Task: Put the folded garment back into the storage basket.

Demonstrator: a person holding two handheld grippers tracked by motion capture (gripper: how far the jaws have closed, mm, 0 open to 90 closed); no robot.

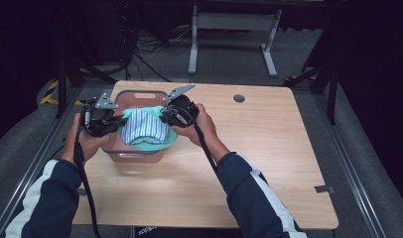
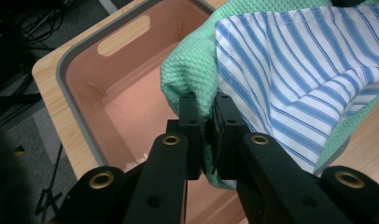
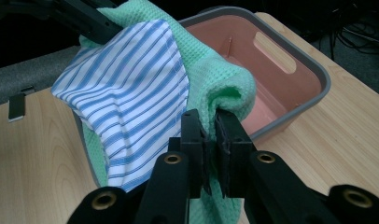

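A green waffle-weave cloth [image 1: 152,144] with a blue-and-white striped cloth [image 1: 143,126] lying on it hangs stretched between both grippers, above a pink tub [image 1: 135,96] with a grey rim. My left gripper [image 1: 116,122] is shut on the green cloth's left edge [image 2: 187,74], and the striped cloth [image 2: 290,79] spreads to its right. My right gripper [image 1: 166,117] is shut on a bunched fold of the green cloth [image 3: 220,88], with the striped cloth [image 3: 131,88] on the left and the tub [image 3: 290,79] behind. The cloths hide much of the tub's inside.
The tub [image 2: 108,93] stands at the back left of a wooden table [image 1: 259,158], near its left edge. A round cable hole [image 1: 238,98] sits at the back. Dark floor, cables and a grey stand [image 1: 234,29] lie beyond the table.
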